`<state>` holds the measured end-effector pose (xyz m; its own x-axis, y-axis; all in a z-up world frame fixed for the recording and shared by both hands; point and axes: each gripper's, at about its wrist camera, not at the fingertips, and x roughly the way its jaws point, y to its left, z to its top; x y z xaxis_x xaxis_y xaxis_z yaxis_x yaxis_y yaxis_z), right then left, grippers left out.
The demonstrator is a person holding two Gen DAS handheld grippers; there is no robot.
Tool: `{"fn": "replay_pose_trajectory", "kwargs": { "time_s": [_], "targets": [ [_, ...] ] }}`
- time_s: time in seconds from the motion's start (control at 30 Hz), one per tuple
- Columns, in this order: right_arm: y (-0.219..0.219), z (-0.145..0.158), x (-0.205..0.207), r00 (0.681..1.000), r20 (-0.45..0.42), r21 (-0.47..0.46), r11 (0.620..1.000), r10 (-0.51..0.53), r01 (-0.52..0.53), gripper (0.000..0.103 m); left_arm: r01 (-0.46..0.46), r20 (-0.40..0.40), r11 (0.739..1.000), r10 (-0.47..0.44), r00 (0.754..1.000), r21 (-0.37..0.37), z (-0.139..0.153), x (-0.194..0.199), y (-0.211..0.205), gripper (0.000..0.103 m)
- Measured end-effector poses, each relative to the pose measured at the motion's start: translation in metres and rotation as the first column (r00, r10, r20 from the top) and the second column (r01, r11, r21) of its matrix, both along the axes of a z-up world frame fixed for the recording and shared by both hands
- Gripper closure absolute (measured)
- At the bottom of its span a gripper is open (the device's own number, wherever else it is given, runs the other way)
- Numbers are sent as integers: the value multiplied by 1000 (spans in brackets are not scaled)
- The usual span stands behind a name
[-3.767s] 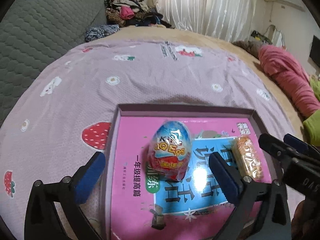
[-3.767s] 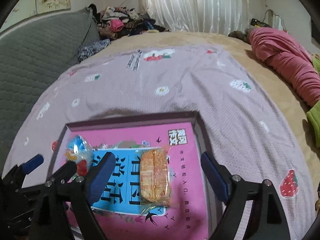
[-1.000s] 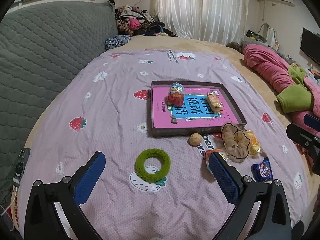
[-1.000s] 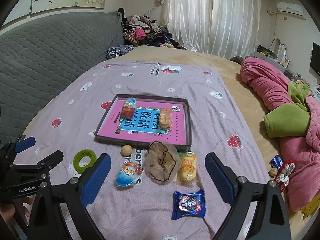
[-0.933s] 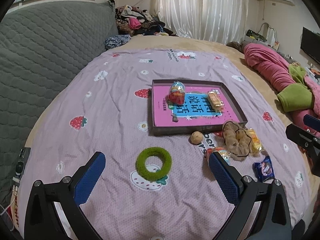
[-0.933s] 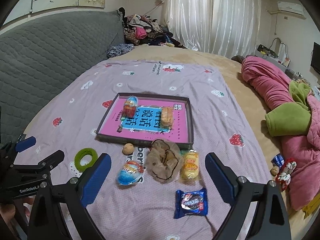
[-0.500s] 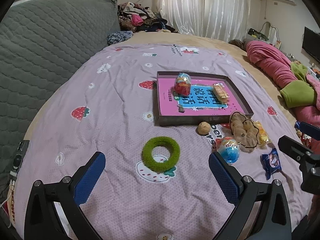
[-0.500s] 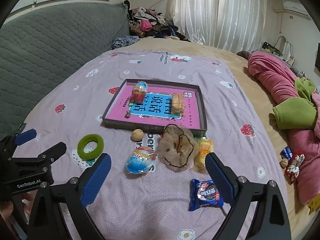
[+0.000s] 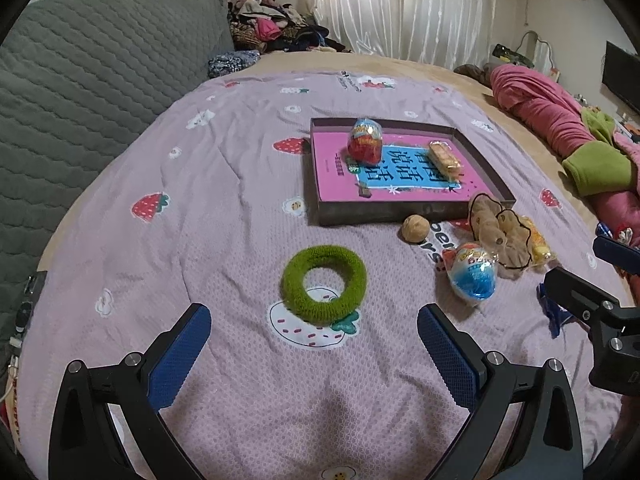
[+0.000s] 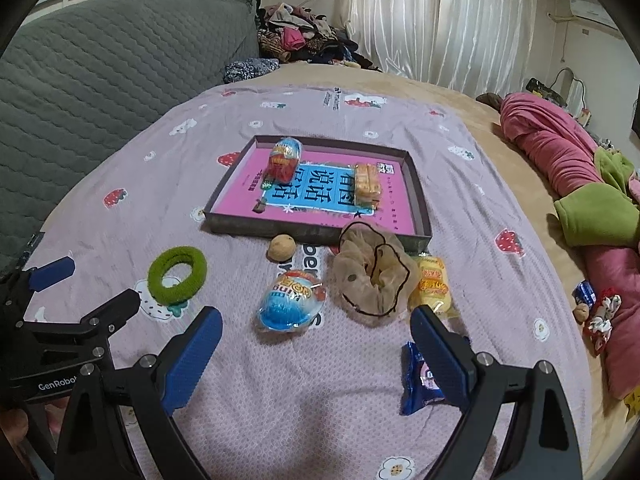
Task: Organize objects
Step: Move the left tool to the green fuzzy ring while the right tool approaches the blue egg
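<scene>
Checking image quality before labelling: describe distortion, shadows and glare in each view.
Left wrist: strong fisheye bowing, dark corners, soft shadow under the left gripper. Right wrist: same bowing, shadow beneath the right gripper, mild glare on the blue egg wrapper; both sharp.

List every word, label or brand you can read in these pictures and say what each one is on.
"GenRobot", cut off at the frame edge: white letters on the left claw's black body.
"说话": large dark characters on the blue panel of the pink book in the tray; its smaller print is too small to read.
"ber": fragment printed on the bedsheet, partly covered.
Wrappers on the blue egg, yellow snack and blue cookie packet: too blurred to read.
</scene>
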<state>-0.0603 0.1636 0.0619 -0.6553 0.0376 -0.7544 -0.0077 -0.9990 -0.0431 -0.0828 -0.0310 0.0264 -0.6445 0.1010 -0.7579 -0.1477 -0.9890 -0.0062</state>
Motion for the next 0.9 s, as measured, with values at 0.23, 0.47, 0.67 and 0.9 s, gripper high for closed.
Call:
{"fn": "replay_pose_trajectory", "kwargs": {
  "time_s": [0.23, 0.47, 0.67, 0.9],
  "targets": [
    [-1, -14, -4, 1000, 15, -2, 1000, -14, 14, 8, 10, 8, 1000, -10, 1000, 1, -11, -3, 1, 0],
    [-4, -27, -11, 999, 33, -9, 999, -34, 34, 8, 8, 25, 1000, -8, 1000, 2, -24, -10, 1, 0],
    [-8, -37, -15, 997, 26, -5, 997, -75, 75, 8, -4, 42, 1000, 3, 999, 6, -35, -18, -3, 0],
    [-6, -53, -24, 993, 56, -29, 994, -101, 102, 8, -6, 60, 1000, 6, 998, 9, -46, -33, -3, 0]
  ]
}}
